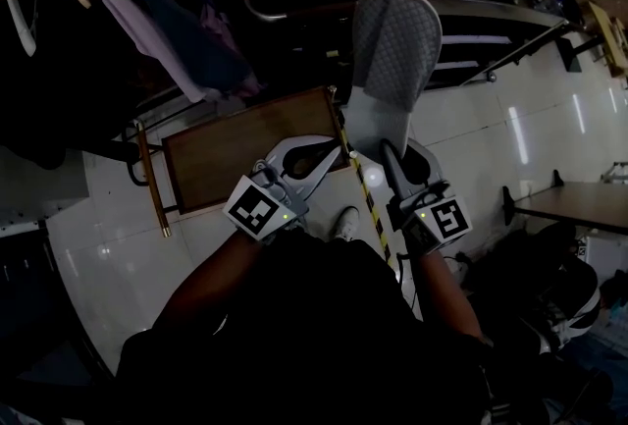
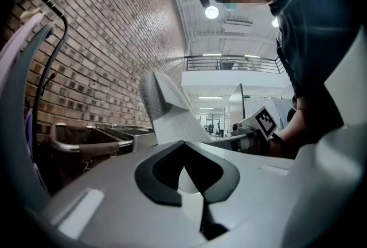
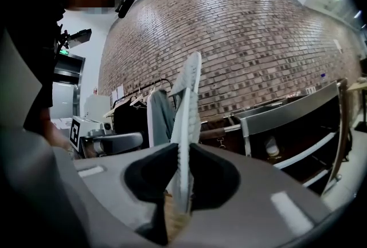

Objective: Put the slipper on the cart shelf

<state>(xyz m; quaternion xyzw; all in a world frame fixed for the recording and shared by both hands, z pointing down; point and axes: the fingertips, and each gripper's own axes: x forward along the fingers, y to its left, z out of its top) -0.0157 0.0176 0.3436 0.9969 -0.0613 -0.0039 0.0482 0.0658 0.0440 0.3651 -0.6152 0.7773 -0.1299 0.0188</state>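
- Head view: taken from above person's head, aimed steeply down. Left gripper (image 1: 336, 151) and right gripper (image 1: 396, 156) seen near, from behind.
- Gripper views: each set close behind own jaws, aimed level.
- Grey quilted fabric slipper (image 1: 396, 45) shared by all three views.
- Red-brown brick wall (image 3: 258, 40) and grey metal cart (image 3: 289, 109) shared by both gripper views.
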